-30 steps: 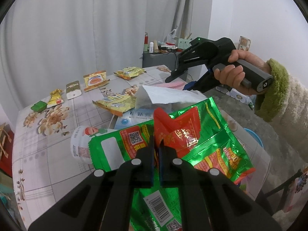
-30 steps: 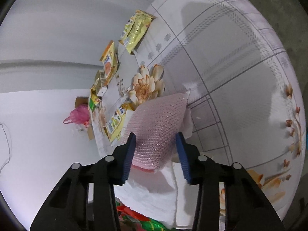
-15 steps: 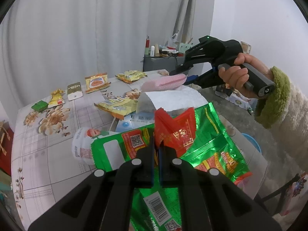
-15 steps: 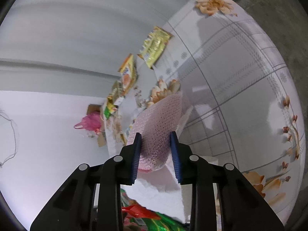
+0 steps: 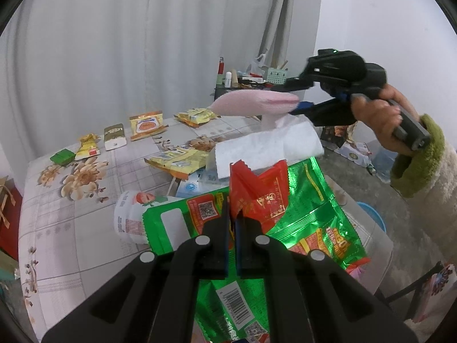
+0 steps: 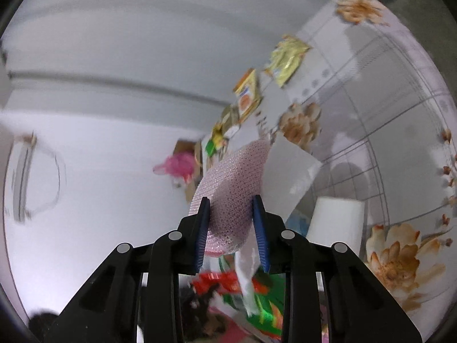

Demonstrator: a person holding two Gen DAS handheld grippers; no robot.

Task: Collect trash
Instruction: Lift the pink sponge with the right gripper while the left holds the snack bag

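Observation:
My left gripper point(image 5: 234, 214) is shut on a red wrapper point(image 5: 258, 191) and a large green foil bag point(image 5: 308, 214), holding them above the table's near edge. My right gripper point(image 6: 231, 208) is shut on a pink foam net point(image 6: 234, 183) and holds it in the air; it shows at the upper right in the left wrist view point(image 5: 254, 103). A white paper sheet point(image 5: 268, 145) hangs just below the foam. Several yellow wrappers point(image 5: 177, 160) and a white cup point(image 5: 128, 214) lie on the table.
The flowered tablecloth point(image 5: 71, 228) carries an orange packet point(image 5: 145, 124), a small white box point(image 5: 114, 137) and a green box point(image 5: 62, 155) at the far left. A cluttered dark stand point(image 5: 242, 85) is behind the table. A blue bin point(image 5: 371, 214) sits on the floor at right.
My right gripper closed on the pink foam net and lifted it up off the table, swinging it rightward. My left gripper kept its hold and hardly moved.

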